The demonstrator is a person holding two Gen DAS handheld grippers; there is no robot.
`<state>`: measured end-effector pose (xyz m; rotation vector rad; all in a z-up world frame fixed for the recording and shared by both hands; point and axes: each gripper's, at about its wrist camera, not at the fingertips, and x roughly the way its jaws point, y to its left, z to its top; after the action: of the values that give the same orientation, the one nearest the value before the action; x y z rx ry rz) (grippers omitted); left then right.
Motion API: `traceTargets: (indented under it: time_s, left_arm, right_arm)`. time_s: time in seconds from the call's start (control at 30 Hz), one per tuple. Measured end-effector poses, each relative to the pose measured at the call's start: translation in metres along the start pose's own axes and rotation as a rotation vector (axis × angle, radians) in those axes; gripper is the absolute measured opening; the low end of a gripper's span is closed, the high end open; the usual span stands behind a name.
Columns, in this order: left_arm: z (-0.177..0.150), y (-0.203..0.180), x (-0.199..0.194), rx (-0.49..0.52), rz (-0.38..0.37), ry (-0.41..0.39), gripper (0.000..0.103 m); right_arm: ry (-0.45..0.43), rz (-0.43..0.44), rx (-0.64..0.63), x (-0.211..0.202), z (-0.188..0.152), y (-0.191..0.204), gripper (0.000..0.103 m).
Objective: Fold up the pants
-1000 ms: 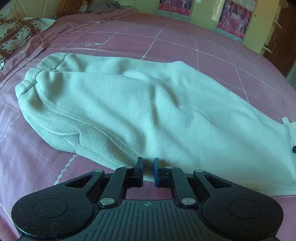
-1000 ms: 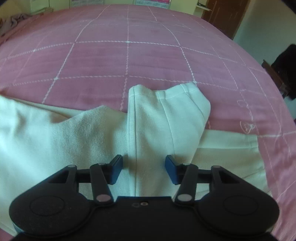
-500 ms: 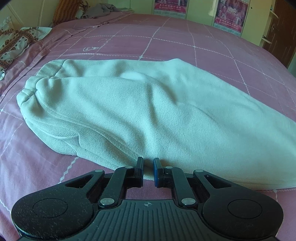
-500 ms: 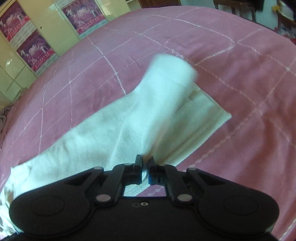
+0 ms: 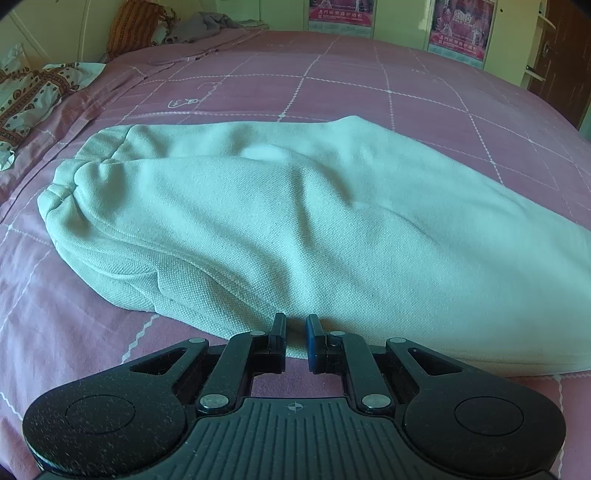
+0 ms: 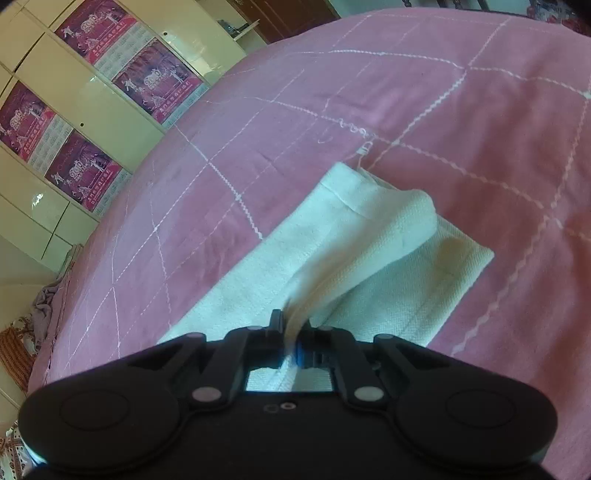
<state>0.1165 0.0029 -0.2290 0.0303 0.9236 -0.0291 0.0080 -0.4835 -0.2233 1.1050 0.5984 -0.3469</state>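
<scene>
Pale mint-white pants (image 5: 295,229) lie on the pink bed, waistband at the left, legs running off to the right. My left gripper (image 5: 295,332) sits at the near edge of the pants with its jaws nearly closed on that edge; whether fabric is pinched is unclear. In the right wrist view, my right gripper (image 6: 291,332) is shut on the upper pant leg (image 6: 362,236) and holds it raised above the lower leg's hem (image 6: 454,266), which lies flat on the bed.
The pink bedspread (image 5: 369,96) with white grid lines spreads all around. Patterned cloth (image 5: 29,96) and a grey garment (image 5: 207,26) lie at the far left. Cream wardrobe doors with posters (image 6: 85,110) stand beyond the bed.
My right gripper closed on the upper pant leg and lifted it, swinging its view toward the wardrobe. The left gripper stayed at the pants' near edge, its view shifting slightly.
</scene>
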Motion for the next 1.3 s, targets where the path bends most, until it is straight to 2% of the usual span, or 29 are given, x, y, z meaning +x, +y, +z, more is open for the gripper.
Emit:
traceTargets:
  time_s: [0.1, 0.17, 0.23, 0.27, 0.3, 0.43, 0.5, 0.53, 0.57, 0.6, 0.7, 0.77, 0.87, 0.9, 0.97, 1.03, 1.1, 1.13, 1.23, 1.27, 1.3]
  left_arm:
    - [-0.001, 0.001, -0.001, -0.003, -0.001, -0.005, 0.011]
    - [-0.001, 0.001, -0.002, -0.008, 0.0, -0.009, 0.011]
    - [-0.001, 0.001, -0.003, -0.013, 0.003, -0.01, 0.011]
    - [-0.001, 0.002, -0.004, -0.016, 0.004, -0.007, 0.011]
    - [-0.001, 0.002, -0.003, -0.017, 0.003, -0.006, 0.011]
    - [-0.004, 0.001, -0.003, 0.023, 0.002, -0.01, 0.011]
    - [-0.003, -0.002, -0.003, 0.041, 0.008, -0.01, 0.011]
    - [-0.003, -0.002, -0.003, 0.044, 0.01, -0.009, 0.011]
    - [-0.003, -0.002, -0.003, 0.044, 0.01, -0.009, 0.011]
    - [-0.003, -0.002, -0.003, 0.04, 0.01, -0.009, 0.011]
    - [-0.004, -0.003, -0.004, 0.04, 0.014, -0.014, 0.011]
    - [-0.005, -0.004, -0.004, 0.04, 0.021, -0.017, 0.011]
    - [-0.004, -0.004, -0.003, 0.039, 0.026, -0.016, 0.011]
    - [-0.004, -0.004, -0.003, 0.04, 0.026, -0.015, 0.011]
    - [-0.004, -0.004, -0.003, 0.04, 0.024, -0.013, 0.011]
    - [-0.004, -0.004, -0.003, 0.043, 0.023, -0.014, 0.011]
    - [-0.004, -0.004, -0.002, 0.053, 0.025, -0.018, 0.011]
    - [-0.004, -0.005, -0.002, 0.058, 0.027, -0.019, 0.011]
    - [-0.004, -0.006, -0.002, 0.07, 0.029, -0.017, 0.011]
    - [-0.004, -0.006, -0.002, 0.072, 0.027, -0.014, 0.011]
    - [-0.003, -0.006, -0.003, 0.076, 0.027, -0.013, 0.011]
  right_arm:
    - [-0.074, 0.1, -0.095, -0.017, 0.019, 0.045, 0.005]
    - [-0.161, 0.24, -0.114, -0.041, 0.039, 0.087, 0.004]
    - [-0.284, 0.305, -0.207, -0.069, 0.048, 0.123, 0.004]
    - [-0.325, 0.281, -0.245, -0.074, 0.048, 0.128, 0.004]
    - [-0.325, 0.237, -0.246, -0.07, 0.046, 0.122, 0.004]
    - [-0.153, -0.038, -0.092, -0.023, 0.025, 0.03, 0.004]
    - [-0.084, -0.096, -0.063, -0.012, 0.007, -0.001, 0.005]
    - [-0.065, -0.106, -0.063, -0.009, 0.002, -0.011, 0.005]
    - [-0.05, -0.109, -0.06, -0.007, -0.002, -0.017, 0.01]
    - [-0.054, -0.092, -0.037, -0.009, -0.002, -0.022, 0.021]
    - [-0.086, 0.026, 0.125, -0.015, 0.011, -0.04, 0.026]
    - [-0.065, 0.087, 0.187, -0.008, 0.022, -0.044, 0.027]
    - [-0.047, 0.117, 0.189, -0.001, 0.028, -0.043, 0.026]
    - [-0.063, 0.117, 0.193, -0.002, 0.03, -0.04, 0.017]
    - [-0.157, 0.079, 0.129, -0.015, 0.035, -0.028, 0.007]
    - [-0.237, 0.061, -0.015, -0.033, 0.038, -0.009, 0.006]
    - [-0.258, 0.022, -0.112, -0.04, 0.032, -0.005, 0.006]
    - [-0.232, -0.009, -0.131, -0.036, 0.029, -0.011, 0.006]
    - [-0.063, -0.166, -0.2, -0.008, 0.018, -0.033, 0.007]
    - [-0.041, -0.184, -0.191, -0.004, 0.018, -0.039, 0.007]
    - [-0.064, -0.179, -0.17, -0.007, 0.019, -0.042, 0.012]
